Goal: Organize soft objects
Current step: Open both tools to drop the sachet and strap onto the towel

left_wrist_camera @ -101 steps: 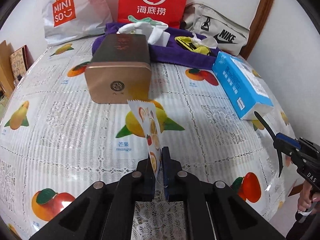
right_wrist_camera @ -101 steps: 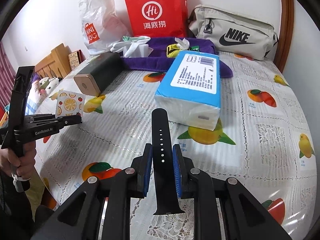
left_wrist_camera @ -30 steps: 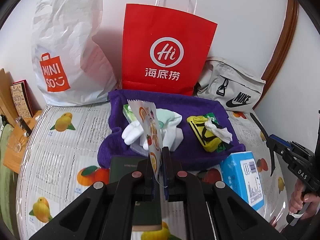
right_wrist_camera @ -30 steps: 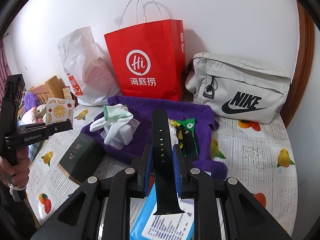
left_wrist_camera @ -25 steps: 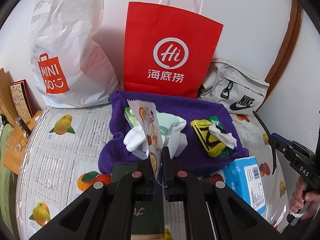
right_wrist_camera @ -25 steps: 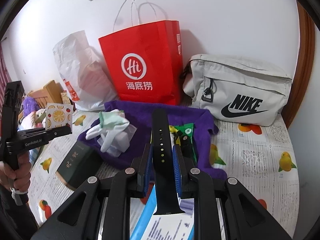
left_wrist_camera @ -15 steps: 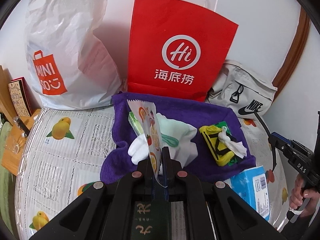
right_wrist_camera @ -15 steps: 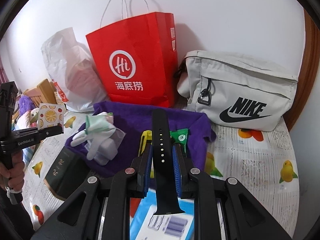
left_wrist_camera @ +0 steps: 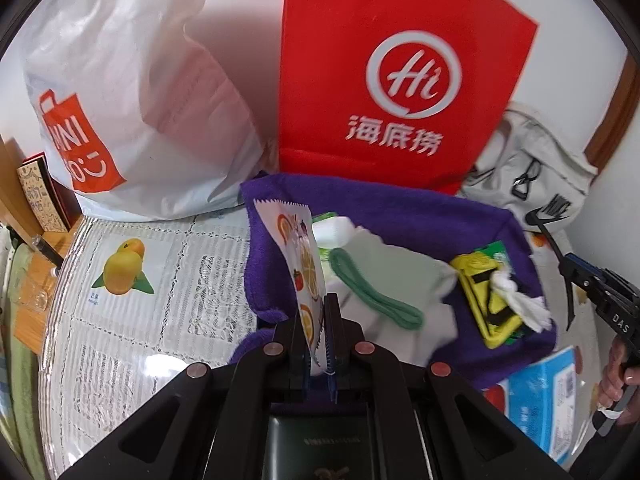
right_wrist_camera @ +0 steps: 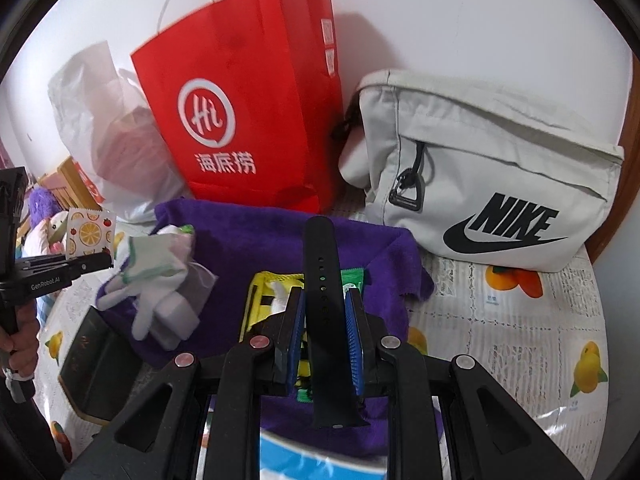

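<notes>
My left gripper (left_wrist_camera: 316,312) is shut on a small fruit-print sachet (left_wrist_camera: 298,256), held upright over the near left edge of a purple towel (left_wrist_camera: 400,216). The sachet also shows in the right wrist view (right_wrist_camera: 90,232). My right gripper (right_wrist_camera: 324,304) is shut on a black watch strap (right_wrist_camera: 322,280), held above the towel (right_wrist_camera: 256,240). On the towel lie white and green socks (left_wrist_camera: 384,280) and a yellow pouch with a white tissue (left_wrist_camera: 488,300).
A red Hi paper bag (left_wrist_camera: 400,80), a white Miniso bag (left_wrist_camera: 120,100) and a grey Nike bag (right_wrist_camera: 480,176) stand behind the towel. A dark tin box (right_wrist_camera: 96,364) and a blue tissue pack (left_wrist_camera: 548,400) lie in front, on the fruit-print tablecloth (left_wrist_camera: 140,300).
Both grippers have moved forward over the table to the purple towel, each still holding its item. The tin box and tissue pack now lie beneath them.
</notes>
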`<action>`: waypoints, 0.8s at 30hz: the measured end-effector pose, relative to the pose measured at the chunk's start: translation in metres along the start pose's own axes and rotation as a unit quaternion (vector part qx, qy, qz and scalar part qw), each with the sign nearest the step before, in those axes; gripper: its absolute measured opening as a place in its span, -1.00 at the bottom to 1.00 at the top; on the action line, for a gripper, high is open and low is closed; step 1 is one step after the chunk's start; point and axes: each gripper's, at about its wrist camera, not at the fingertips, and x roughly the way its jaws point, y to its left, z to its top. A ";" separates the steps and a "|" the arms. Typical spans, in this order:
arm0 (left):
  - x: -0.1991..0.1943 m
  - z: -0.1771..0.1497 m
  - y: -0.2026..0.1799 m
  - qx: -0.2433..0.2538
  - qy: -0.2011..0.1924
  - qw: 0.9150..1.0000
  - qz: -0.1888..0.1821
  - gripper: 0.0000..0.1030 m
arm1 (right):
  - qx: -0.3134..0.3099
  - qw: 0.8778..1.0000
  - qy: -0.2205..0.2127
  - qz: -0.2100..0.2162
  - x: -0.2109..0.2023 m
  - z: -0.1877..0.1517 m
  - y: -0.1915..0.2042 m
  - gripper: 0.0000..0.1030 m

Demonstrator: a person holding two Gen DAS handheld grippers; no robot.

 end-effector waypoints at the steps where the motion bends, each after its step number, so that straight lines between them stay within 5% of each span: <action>1: 0.005 0.001 0.001 0.002 0.005 1.000 0.003 -0.88 | -0.001 1.000 0.005 -0.001 0.005 0.000 -0.001 -0.61; 17: 0.056 0.016 0.006 0.005 0.059 0.998 -0.002 -0.85 | 0.001 0.998 0.063 0.006 0.060 0.000 -0.010 -0.60; 24: 0.045 0.017 0.007 0.014 0.048 0.999 -0.006 -0.42 | 0.006 0.997 0.074 0.017 0.064 -0.002 -0.009 -0.58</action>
